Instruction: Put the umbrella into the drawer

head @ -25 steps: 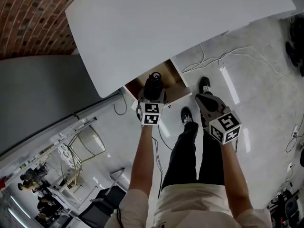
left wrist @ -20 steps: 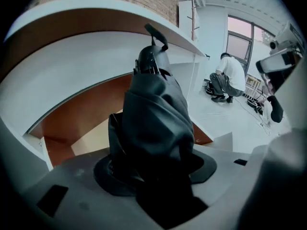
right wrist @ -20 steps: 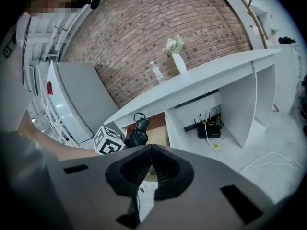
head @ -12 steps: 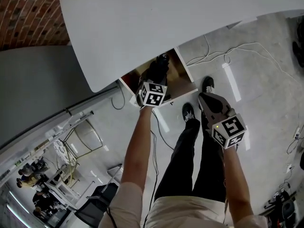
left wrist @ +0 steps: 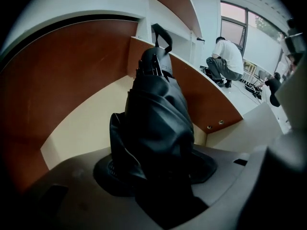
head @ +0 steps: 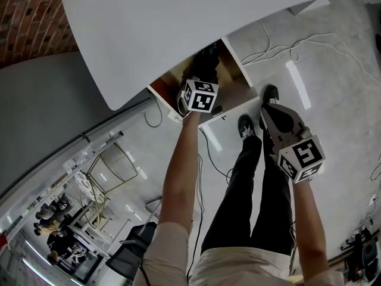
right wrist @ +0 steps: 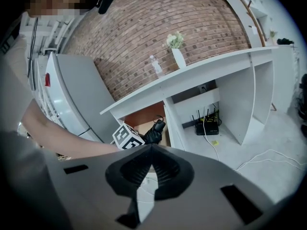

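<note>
A folded black umbrella [left wrist: 153, 123] with a wrist strap at its tip is clamped in my left gripper [left wrist: 154, 174], which is shut on it. The umbrella points down into the open drawer [left wrist: 86, 128], which has brown walls and a pale bottom; its tip hangs above the bottom near the far corner. From the head view, the left gripper [head: 203, 76] and umbrella [head: 206, 59] are inside the drawer [head: 233, 87] below the white tabletop [head: 178, 22]. My right gripper [head: 271, 108] hovers over the floor to the right, shut and empty. In the right gripper view its jaws [right wrist: 151, 150] meet, and the umbrella [right wrist: 156, 130] shows beyond them.
The tabletop overhangs the drawer's back part. Cables [head: 297, 40] trail over the pale floor; the person's shoes [head: 245, 126] stand just in front of the drawer. A router [right wrist: 207, 127] sits under the table, a vase [right wrist: 177, 54] on top. A crouching person [left wrist: 225, 61] is farther off.
My left gripper has sunk with the umbrella from above the drawer's front edge down into the drawer. The right gripper has dropped a little and stays shut.
</note>
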{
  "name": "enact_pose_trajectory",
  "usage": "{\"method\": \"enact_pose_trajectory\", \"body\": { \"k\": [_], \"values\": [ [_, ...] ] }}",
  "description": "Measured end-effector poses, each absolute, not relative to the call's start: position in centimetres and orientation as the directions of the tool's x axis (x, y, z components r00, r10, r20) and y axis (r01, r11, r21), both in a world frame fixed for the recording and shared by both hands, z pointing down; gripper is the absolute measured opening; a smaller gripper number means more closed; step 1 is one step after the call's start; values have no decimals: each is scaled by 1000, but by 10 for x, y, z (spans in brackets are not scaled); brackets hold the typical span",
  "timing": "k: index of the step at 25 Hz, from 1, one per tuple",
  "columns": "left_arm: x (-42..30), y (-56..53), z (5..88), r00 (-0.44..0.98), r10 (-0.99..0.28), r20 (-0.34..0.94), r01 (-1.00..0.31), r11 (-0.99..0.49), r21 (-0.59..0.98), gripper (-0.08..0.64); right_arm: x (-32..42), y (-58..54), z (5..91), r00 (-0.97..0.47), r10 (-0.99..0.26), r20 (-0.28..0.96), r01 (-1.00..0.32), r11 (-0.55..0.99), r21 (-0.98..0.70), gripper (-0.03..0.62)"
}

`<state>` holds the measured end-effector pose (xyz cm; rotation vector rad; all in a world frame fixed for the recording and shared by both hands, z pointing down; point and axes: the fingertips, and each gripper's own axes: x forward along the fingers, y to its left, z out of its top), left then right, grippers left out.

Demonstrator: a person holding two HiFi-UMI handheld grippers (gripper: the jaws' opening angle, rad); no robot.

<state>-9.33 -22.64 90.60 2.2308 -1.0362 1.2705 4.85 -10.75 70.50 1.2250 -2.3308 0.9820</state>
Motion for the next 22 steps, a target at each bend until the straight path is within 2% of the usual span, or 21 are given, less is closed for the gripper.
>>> {"method": "enact_pose_trajectory", "body": {
  "k": [7, 22],
  "values": [
    [-93, -230, 908, 238, -463, 854, -754, -643, -138, 261, 53, -87, 710, -543, -586, 602, -840, 383, -384, 67],
    [-96, -213, 871, 251, -491, 834, -805, -584, -101, 273, 51, -88, 679, -529, -621, 578, -848, 402, -344, 67]
  ]
}}
